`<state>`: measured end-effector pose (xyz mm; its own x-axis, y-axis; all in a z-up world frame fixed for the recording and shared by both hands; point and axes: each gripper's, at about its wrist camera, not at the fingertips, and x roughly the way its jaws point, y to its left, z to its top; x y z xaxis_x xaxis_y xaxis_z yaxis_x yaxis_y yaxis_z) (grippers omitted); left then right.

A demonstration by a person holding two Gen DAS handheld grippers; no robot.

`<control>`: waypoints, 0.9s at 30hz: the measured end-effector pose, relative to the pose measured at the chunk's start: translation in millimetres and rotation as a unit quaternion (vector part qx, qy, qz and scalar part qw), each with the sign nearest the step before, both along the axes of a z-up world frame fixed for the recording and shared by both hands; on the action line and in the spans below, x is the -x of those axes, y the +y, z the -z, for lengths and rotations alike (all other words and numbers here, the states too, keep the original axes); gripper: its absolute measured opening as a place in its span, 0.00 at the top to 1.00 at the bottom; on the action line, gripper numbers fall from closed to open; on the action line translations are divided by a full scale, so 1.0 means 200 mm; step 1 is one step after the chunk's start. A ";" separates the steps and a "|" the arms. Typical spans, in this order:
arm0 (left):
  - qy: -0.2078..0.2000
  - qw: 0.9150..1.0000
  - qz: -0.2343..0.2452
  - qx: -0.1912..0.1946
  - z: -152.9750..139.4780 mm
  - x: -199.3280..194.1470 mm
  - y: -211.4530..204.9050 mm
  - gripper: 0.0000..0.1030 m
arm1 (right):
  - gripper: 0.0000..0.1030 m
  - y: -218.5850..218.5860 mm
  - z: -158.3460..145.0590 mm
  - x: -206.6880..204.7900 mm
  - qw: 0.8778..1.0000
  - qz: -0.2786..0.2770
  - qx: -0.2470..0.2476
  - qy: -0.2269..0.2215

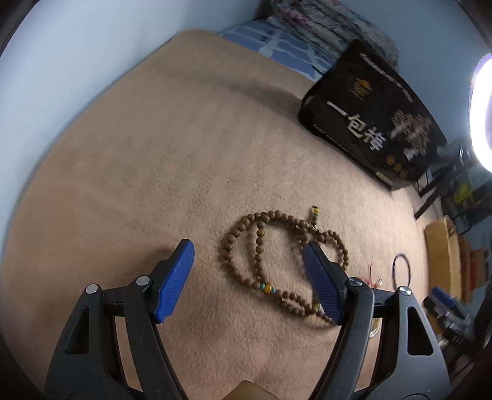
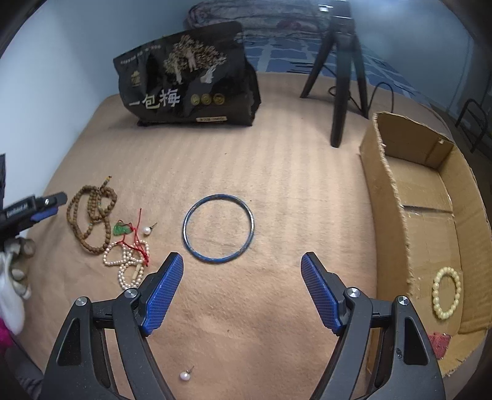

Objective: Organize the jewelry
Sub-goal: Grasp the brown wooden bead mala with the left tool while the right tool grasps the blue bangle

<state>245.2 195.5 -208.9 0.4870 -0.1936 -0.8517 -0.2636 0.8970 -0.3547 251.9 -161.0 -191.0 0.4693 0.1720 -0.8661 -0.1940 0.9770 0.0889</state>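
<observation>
On tan blanket, blue bangle (image 2: 218, 228) flat, both tools (image 2: 242, 272) (image 1: 249, 261) spread.

place: home bedroom | evidence: tan blanket (image 2: 261, 172) over bed, blue patterned sheet (image 2: 286, 58) at far edge, bedding heap (image 1: 323, 21) far against wall

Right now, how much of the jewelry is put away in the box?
Done: one pale yellow bead bracelet lies in the cardboard box. In hand: nothing; the left gripper and right gripper are open. Left: blue bangle, brown wooden bead necklace, white pearl strand, two pearl earrings.
</observation>
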 end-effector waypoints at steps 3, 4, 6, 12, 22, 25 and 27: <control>0.006 0.999 -0.023 0.035 0.05 -0.03 0.05 0.26 | 0.23 0.02 0.02 -0.02 1.000 -0.006 -0.001 -0.001; 0.005 0.999 -0.027 0.040 0.06 -0.04 0.06 0.26 | 0.23 0.02 0.03 -0.03 1.000 -0.006 -0.005 0.000; 0.004 0.999 -0.027 0.043 0.06 -0.05 0.06 0.26 | 0.24 0.02 0.04 -0.05 1.000 -0.002 -0.017 0.004; 0.007 0.998 -0.013 0.060 0.08 -0.08 0.00 0.26 | 0.23 -0.01 0.06 -0.09 0.999 0.014 -0.028 0.006; 0.015 0.999 0.046 -0.002 0.07 -0.07 -0.25 0.26 | 0.23 0.06 0.12 -0.13 0.999 -0.012 -0.033 0.027; 0.015 0.998 0.054 -0.020 0.07 -0.07 -0.30 0.25 | 0.23 0.08 0.14 -0.14 0.999 -0.016 -0.030 0.030; 0.016 0.998 0.059 -0.024 0.07 -0.08 -0.34 0.25 | 0.23 0.09 0.16 -0.16 0.999 -0.017 -0.027 0.032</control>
